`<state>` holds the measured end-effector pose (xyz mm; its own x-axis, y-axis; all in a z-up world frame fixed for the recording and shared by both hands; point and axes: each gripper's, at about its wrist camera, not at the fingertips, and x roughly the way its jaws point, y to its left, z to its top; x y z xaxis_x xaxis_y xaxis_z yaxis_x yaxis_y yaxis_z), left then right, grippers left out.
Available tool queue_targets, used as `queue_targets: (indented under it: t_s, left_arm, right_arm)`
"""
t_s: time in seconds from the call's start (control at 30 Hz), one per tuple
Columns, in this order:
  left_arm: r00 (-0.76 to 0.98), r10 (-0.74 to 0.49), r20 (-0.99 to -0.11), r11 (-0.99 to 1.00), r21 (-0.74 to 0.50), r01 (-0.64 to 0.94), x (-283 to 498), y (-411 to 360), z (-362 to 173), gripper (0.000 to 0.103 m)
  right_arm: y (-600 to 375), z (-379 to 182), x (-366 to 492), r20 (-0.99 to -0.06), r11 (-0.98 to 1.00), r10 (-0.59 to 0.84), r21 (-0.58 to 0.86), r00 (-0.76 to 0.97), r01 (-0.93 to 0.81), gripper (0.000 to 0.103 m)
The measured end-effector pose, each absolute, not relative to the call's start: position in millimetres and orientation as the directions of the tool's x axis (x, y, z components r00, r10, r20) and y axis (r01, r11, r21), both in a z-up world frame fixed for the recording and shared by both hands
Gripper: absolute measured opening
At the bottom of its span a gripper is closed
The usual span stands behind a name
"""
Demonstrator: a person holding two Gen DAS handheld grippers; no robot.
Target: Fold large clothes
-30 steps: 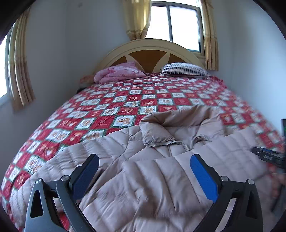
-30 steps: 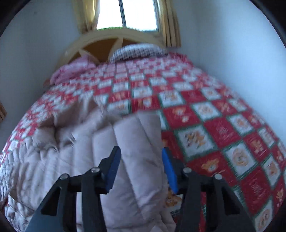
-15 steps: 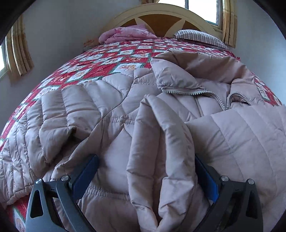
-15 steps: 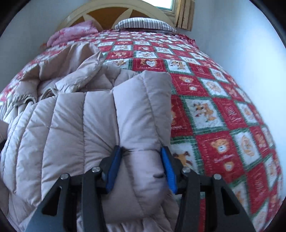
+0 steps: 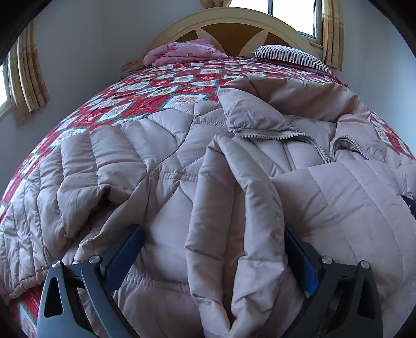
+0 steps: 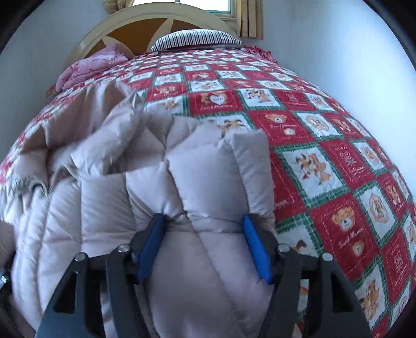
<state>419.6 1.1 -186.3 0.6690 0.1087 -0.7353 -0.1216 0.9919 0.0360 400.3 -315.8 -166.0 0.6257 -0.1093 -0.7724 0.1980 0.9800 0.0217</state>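
A beige quilted puffer jacket [image 5: 166, 166] lies front-up on the bed, collar and open zipper [image 5: 306, 137] toward the headboard. My left gripper [image 5: 213, 249] is open, its blue pads wide apart on either side of a raised fold of the jacket near the hem. My right gripper [image 6: 204, 234] is shut on a bunched sleeve of the jacket [image 6: 213, 176], its blue pads pressing into the padding at the bed's right side.
The bed has a red, white and green bear-patterned quilt [image 6: 325, 145]. A pink folded blanket [image 5: 182, 50] and a striped pillow [image 5: 288, 56] lie by the cream headboard [image 5: 231, 23]. White walls stand close on both sides, with curtained windows.
Both grippers came down close to the jacket over the last second. My right gripper stays clamped on the sleeve, which has bunched more; the left stays open around the fold.
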Motion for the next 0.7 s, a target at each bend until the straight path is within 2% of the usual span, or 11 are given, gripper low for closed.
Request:
queue_targets:
  t_s: [0.13, 0.23, 0.57, 0.7]
  left_arm:
    - [0.666, 0.108, -0.738, 0.993, 0.044, -0.113, 422.0, -0.8, -187.2, 0.102]
    - [0.664, 0.110, -0.739, 0.993, 0.048, -0.111, 422.2, -0.8, -187.9, 0.102]
    - [0.661, 0.107, -0.743, 0.993, 0.043, -0.113, 422.8, 0.2, -188.8, 0.102]
    - [0.662, 0.116, -0.741, 0.992, 0.053, -0.114, 422.9, -0.6, -189.3, 0.102]
  right_arm:
    - [-301.5, -169.6, 389.6, -0.775, 0.979, -0.189, -0.105, 0.603, 0.172, 0.064]
    - [-298.3, -170.1, 381.4, -0.758, 0.977, -0.211, -0.137, 0.617, 0.166, 0.064]
    - [-306.2, -172.2, 384.3, -0.761, 0.981, -0.166, -0.065, 0.628, 0.181, 0.068]
    - [-312.6, -142.8, 373.9, -0.764, 0.973, -0.137, 0.016, 0.630, 0.230, 0.069]
